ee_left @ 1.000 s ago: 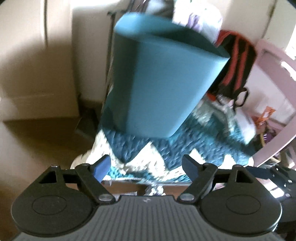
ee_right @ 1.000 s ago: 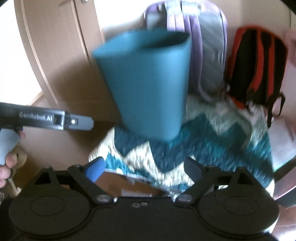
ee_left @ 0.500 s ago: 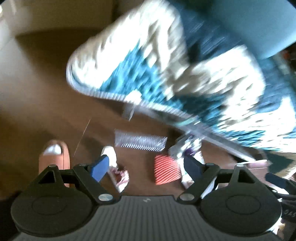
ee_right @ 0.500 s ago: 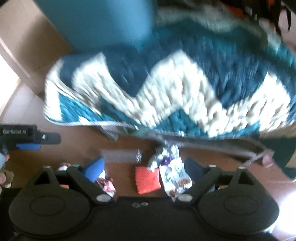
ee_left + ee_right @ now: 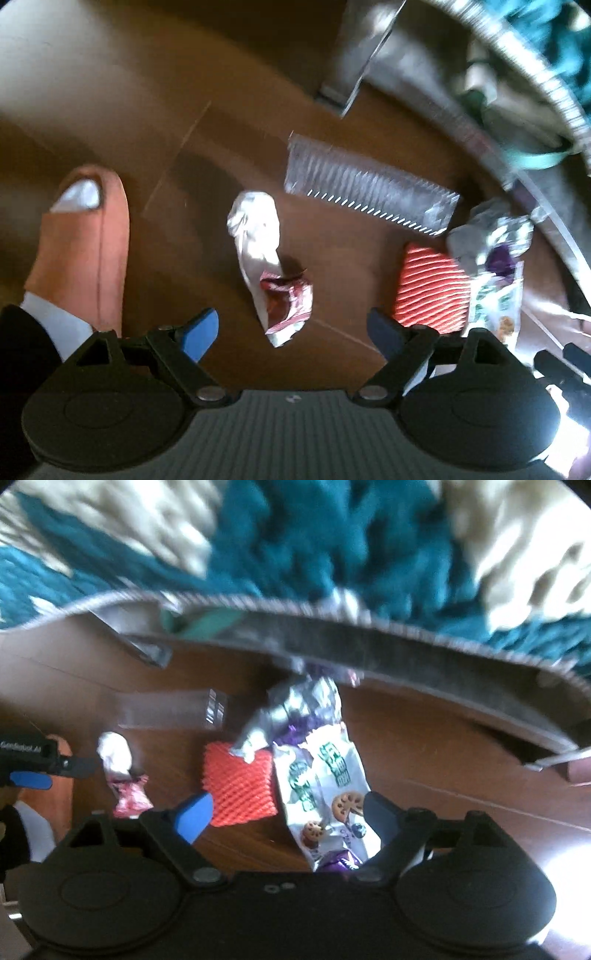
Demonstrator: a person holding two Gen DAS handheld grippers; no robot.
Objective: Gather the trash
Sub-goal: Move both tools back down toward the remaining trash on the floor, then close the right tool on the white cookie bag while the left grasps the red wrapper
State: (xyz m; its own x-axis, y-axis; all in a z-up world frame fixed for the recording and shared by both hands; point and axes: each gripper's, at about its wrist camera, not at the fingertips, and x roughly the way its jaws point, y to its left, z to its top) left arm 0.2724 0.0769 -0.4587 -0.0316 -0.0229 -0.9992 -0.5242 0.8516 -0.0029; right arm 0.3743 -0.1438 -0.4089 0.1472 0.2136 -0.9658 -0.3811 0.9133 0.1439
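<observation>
Brown wooden floor (image 5: 110,110) strewn with trash beside a quilt (image 5: 295,535): left gripper (image 5: 291,330) poised over the pink-and-white wrapper (image 5: 273,266), right gripper (image 5: 286,814) over the cookie wrapper (image 5: 325,794); both spread wide, empty, aligned for pickup.

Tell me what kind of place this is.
Probably a room in a home, perhaps a bedroom: a brown wooden floor, a teal and cream quilted blanket hanging over a furniture edge, and a foot in an orange slipper beside scattered snack wrappers.

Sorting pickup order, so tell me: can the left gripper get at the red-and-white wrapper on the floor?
Probably yes: the left gripper is open, the red-and-white wrapper lies just ahead between its fingers, nothing on it.
</observation>
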